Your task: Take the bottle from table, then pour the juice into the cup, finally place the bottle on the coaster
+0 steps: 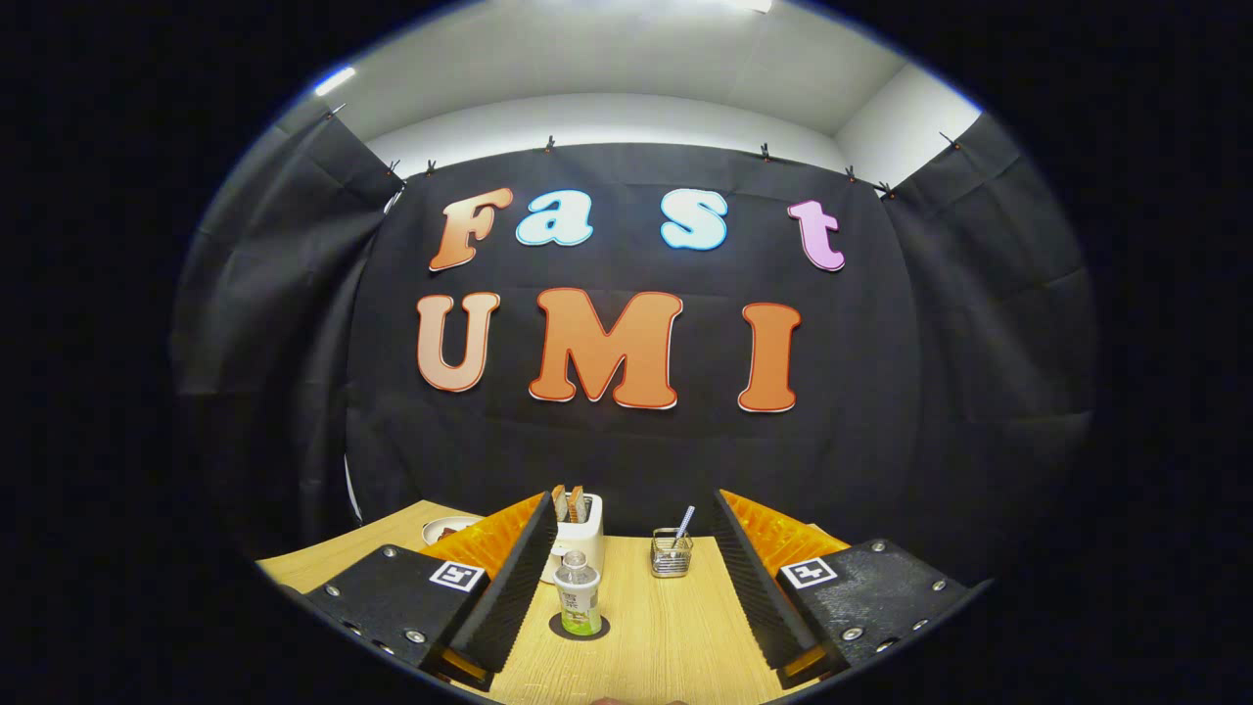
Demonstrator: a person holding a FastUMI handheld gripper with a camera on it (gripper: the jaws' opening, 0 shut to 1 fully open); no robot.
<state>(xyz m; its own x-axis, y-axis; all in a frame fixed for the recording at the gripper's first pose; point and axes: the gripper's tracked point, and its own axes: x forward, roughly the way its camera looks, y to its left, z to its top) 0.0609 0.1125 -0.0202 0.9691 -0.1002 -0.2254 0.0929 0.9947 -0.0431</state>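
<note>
A small clear bottle (578, 597) with a white cap and a green-and-white label stands upright on a dark round coaster (561, 630) on the wooden table (666, 636). It is between my fingers, close to the left finger (509, 597) but apart from it. My gripper (634, 499) is open and raised a little above the table, with neither finger touching the bottle. A small glass cup (672, 553) with a striped straw in it stands farther back, just inside the right finger.
A white toaster (580, 537) with toast slices sticking up stands behind the bottle near the table's back edge. A white plate (445, 530) lies at the back left, beyond the left finger. The black cloth wall hangs just behind the table.
</note>
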